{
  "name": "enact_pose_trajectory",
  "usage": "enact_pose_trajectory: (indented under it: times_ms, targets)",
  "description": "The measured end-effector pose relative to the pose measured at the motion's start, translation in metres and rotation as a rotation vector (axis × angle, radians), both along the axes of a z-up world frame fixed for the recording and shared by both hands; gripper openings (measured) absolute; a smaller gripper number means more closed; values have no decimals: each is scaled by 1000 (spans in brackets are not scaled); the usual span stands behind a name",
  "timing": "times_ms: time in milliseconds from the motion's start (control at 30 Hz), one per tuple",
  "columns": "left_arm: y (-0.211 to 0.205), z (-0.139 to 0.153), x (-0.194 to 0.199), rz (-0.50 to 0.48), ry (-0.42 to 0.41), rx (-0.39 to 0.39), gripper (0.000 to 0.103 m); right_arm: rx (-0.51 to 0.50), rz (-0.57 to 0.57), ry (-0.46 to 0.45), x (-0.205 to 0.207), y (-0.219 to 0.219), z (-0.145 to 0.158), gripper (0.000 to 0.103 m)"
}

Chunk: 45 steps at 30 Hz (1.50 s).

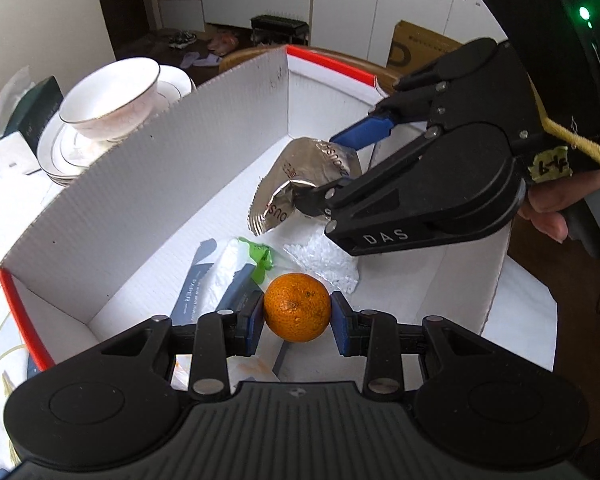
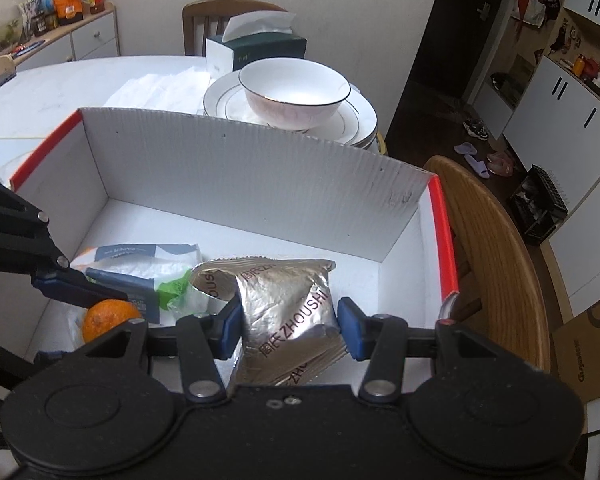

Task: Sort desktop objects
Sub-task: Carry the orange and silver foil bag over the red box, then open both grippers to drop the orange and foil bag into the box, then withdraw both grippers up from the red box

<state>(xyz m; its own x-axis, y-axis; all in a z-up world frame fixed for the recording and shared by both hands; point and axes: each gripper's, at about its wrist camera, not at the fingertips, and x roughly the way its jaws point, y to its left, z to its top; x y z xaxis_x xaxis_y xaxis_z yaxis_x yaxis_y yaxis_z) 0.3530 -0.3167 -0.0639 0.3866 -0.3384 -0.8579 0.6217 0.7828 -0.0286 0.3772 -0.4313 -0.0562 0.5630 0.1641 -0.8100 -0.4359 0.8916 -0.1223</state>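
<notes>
- Orange [image 1: 297, 306] sits clamped between the left gripper's [image 1: 297, 316] blue pads, inside the white box [image 1: 172, 168].
- Silver snack packet [image 2: 288, 312], pinched by the right gripper [image 2: 290, 326], lies just right of it.

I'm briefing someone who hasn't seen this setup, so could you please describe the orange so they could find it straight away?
Look into the white cardboard box with red edges, in front of the stacked plates and bowl. At the left gripper's end, between its blue pads, sits the orange, beside a white tissue packet. It is the only round, bright orange thing there; the silver snack bag is crumpled foil.
</notes>
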Motion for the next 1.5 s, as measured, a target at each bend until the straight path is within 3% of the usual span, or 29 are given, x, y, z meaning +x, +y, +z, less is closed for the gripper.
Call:
enact_pose_trajectory:
  times_ms: [600, 733, 900, 1500]
  targets:
    - [-3, -20, 19, -3, 162, 18, 34, -26, 16, 58, 8, 3, -11, 51]
    - [-3, -17, 21, 2, 146, 10, 38, -22, 17, 50, 7, 3, -8, 53]
    - [5, -8, 16, 23, 115, -15, 52, -12, 18, 31, 3, 1, -1, 57]
    - [26, 41, -28, 96, -74, -135, 52, 106, 61, -34, -37, -6, 46, 63]
